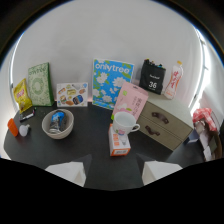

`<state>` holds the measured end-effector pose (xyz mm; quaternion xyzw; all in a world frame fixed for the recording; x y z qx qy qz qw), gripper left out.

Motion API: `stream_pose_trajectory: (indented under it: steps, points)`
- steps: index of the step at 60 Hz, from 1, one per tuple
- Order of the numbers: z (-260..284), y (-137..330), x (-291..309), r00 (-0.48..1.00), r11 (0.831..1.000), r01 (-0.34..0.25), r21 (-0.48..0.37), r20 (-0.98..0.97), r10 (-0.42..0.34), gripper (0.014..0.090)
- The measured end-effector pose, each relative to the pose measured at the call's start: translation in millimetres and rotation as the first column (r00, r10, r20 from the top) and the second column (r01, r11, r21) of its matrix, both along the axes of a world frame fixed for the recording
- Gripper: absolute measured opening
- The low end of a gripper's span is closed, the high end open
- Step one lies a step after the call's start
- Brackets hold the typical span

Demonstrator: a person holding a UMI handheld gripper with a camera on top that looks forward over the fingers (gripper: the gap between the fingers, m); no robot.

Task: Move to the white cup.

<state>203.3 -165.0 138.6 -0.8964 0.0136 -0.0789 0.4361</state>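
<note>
A white cup (124, 122) with a handle on its right side stands on top of a small white and orange box (119, 141), beyond my fingers and a little right of the middle of the dark table (90, 150). My gripper (112, 173) is open, its two pale fingertips (67, 172) spread wide with nothing between them. The cup and box lie ahead of the gap between the fingers, closer to the right finger.
A beige bowl (58, 123) holding a blue packet sits ahead of the left finger. A small drawer chest (164, 124) stands right of the cup, a pink box (129, 101) behind it. Books, snack packs, a black bag and a bottle line the white back wall.
</note>
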Motion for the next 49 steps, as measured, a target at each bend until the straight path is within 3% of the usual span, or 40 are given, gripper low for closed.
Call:
stream_pose_trajectory:
  steps: [21,49]
  points:
    - [-33,97,42,0.994,0.994,-0.098,0.049,-0.041,0.1,0.0853]
    - [-44,106,43,0.989,0.993,-0.115,0.022,-0.088,0.116,0.0852]
